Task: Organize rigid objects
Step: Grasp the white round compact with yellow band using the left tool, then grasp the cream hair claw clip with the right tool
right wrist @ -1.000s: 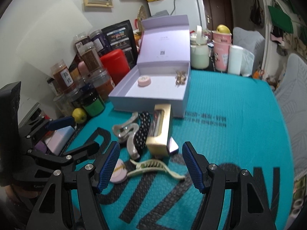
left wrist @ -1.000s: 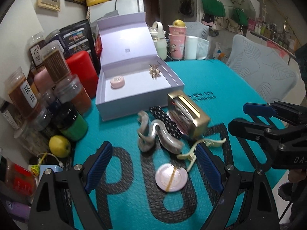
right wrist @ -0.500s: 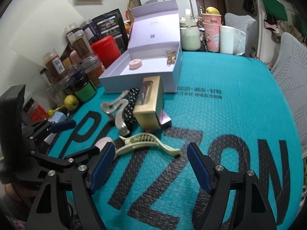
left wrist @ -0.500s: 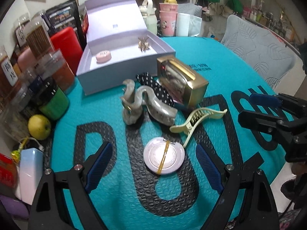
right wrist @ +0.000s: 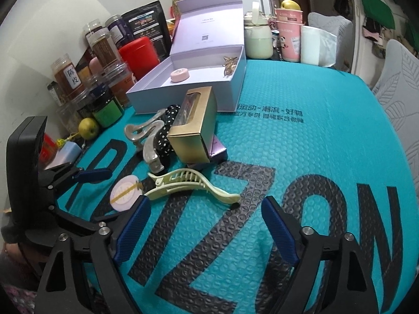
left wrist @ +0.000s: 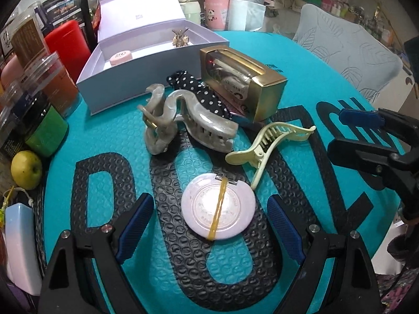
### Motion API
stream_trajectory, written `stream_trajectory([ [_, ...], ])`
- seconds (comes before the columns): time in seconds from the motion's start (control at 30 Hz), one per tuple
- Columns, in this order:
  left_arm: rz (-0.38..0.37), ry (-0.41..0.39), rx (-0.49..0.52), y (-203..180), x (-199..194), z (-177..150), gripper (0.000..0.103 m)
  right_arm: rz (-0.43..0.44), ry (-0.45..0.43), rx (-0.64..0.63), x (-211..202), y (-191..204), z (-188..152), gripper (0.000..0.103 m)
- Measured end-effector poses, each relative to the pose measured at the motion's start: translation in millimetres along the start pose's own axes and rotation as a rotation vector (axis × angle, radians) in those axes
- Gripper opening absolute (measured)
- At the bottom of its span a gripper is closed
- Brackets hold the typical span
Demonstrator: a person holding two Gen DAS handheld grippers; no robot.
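Note:
A round pink compact [left wrist: 218, 206] with a yellow rubber band lies on the teal mat, between the fingers of my open, empty left gripper [left wrist: 209, 222]. A cream hair claw [left wrist: 269, 141] lies just beyond it, in front of my open, empty right gripper [right wrist: 205, 222]; it also shows in the right wrist view [right wrist: 191, 184]. Further off lie a grey marbled hair claw [left wrist: 183, 120], a polka-dot hair piece [left wrist: 204, 94] and a gold box [left wrist: 241, 89]. An open lilac box [left wrist: 146, 60] holds a pink disc [left wrist: 121, 57] and a gold ornament [left wrist: 180, 36].
Jars, a red canister [left wrist: 66, 41] and a green-yellow fruit [left wrist: 26, 168] crowd the mat's left edge. Cups and a bottle [right wrist: 258, 34] stand behind the lilac box. A grey chair [left wrist: 348, 44] is at the right. The right gripper shows in the left wrist view [left wrist: 371, 141].
Both grippers have come down and forward toward the objects. The compact now sits between the left fingers, and the cream claw is nearer the right gripper. No object has moved.

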State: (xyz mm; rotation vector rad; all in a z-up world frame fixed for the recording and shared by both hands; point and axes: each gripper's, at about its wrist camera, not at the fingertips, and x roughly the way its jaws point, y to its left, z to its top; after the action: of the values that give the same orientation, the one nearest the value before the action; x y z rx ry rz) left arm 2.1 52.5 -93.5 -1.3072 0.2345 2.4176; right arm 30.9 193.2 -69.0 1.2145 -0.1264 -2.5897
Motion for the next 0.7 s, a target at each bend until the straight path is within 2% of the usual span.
stream_trajectory([
  [0.1,-0.005,-0.002,-0.024,7.1,2.3,-0.9,0.088,0.016,0.002,-0.006,3.9,2.0,1.6,0.094],
  [0.17,0.019,-0.016,-0.019,8.5,2.6,-1.5,0.081,0.019,0.004,-0.013,6.5,2.5,2.8,0.095],
  [0.23,0.024,-0.026,-0.019,9.4,1.4,-0.8,0.068,0.015,0.013,-0.027,10.5,3.7,4.4,0.095],
  [0.33,0.025,-0.031,-0.026,11.1,0.5,0.2,0.056,0.016,0.029,-0.039,17.7,4.5,7.0,0.095],
  [0.7,0.04,-0.025,-0.091,29.9,-9.5,-7.6,0.055,0.02,0.066,-0.093,39.4,22.4,14.2,0.095],
])
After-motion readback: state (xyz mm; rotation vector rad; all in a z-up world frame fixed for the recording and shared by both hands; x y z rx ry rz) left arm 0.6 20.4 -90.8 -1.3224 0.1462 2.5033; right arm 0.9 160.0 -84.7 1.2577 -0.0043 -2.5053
